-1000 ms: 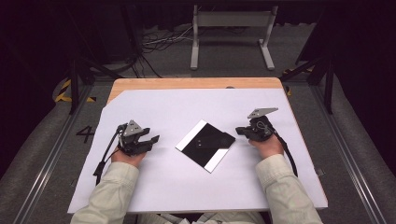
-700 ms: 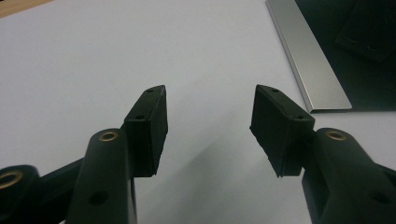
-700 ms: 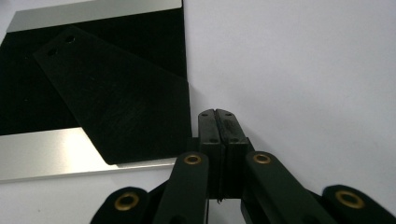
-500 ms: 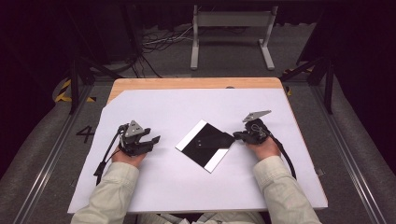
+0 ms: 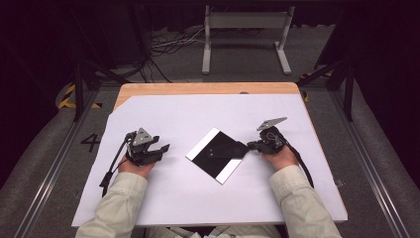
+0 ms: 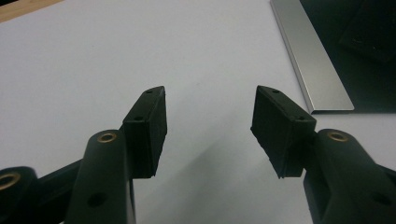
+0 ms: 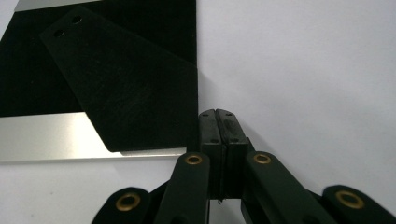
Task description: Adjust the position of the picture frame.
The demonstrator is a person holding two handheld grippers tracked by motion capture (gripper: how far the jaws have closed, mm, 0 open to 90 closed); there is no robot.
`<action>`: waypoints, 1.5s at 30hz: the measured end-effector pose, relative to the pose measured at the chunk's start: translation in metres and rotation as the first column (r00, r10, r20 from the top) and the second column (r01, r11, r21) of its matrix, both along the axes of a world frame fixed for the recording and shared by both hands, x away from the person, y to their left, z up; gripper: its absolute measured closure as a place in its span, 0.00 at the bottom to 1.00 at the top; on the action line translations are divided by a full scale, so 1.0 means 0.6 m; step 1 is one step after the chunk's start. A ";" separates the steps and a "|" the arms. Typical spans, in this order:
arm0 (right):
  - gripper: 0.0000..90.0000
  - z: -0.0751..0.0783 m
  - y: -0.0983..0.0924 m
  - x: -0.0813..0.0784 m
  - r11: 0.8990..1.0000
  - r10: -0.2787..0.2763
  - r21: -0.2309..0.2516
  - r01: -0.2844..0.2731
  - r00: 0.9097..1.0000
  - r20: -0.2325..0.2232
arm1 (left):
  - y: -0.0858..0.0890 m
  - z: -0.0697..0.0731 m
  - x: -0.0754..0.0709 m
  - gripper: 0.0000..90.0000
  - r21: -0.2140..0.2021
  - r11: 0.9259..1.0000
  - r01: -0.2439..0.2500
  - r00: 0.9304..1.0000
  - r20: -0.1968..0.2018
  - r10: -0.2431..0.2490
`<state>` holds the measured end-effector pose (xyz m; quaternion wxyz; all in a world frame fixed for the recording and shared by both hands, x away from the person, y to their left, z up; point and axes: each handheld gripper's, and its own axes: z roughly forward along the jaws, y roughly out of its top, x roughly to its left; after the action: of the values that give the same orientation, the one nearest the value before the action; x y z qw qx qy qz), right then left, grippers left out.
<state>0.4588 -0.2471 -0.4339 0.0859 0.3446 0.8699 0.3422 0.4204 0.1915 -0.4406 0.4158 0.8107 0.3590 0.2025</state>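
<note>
Dark room; grey floor (image 5: 44, 163); white metal stand (image 5: 246, 29) behind wooden table (image 5: 198, 88).

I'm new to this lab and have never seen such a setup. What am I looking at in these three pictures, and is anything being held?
A person sits at a table covered with a white sheet and holds a hand tool with two black jaws in each hand. The high view looks down from above; the other two pictures come from cameras riding on the tools. The left gripper rests on the sheet with its jaws open and nothing between them. The right gripper has its jaws shut, at the corner of a flat black square plate with silver edge strips. A dark flat piece with two small holes lies on the plate. I cannot tell whether the jaws pinch anything.
</note>
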 end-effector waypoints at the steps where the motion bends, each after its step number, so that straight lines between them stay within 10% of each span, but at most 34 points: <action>1: 0.99 0.000 0.000 0.000 1.000 0.000 0.000 0.000 1.000 0.000 | 0.000 0.000 0.000 0.51 0.000 1.000 0.000 1.000 0.000 0.000; 15: 1.00 0.005 0.010 -0.012 0.995 0.101 -0.008 -0.102 0.992 -0.079 | 0.002 0.001 0.001 0.51 -0.008 1.000 -0.009 1.000 0.003 0.009; 45: 1.00 0.012 0.065 -0.065 0.950 0.297 -0.049 -0.308 0.941 -0.163 | 0.009 0.002 0.004 0.55 -0.051 0.999 -0.005 1.000 -0.018 0.004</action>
<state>0.4196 -0.2081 -0.4266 -0.0224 0.2288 0.9286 0.2913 0.4227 0.1970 -0.4395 0.4326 0.8007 0.3697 0.1872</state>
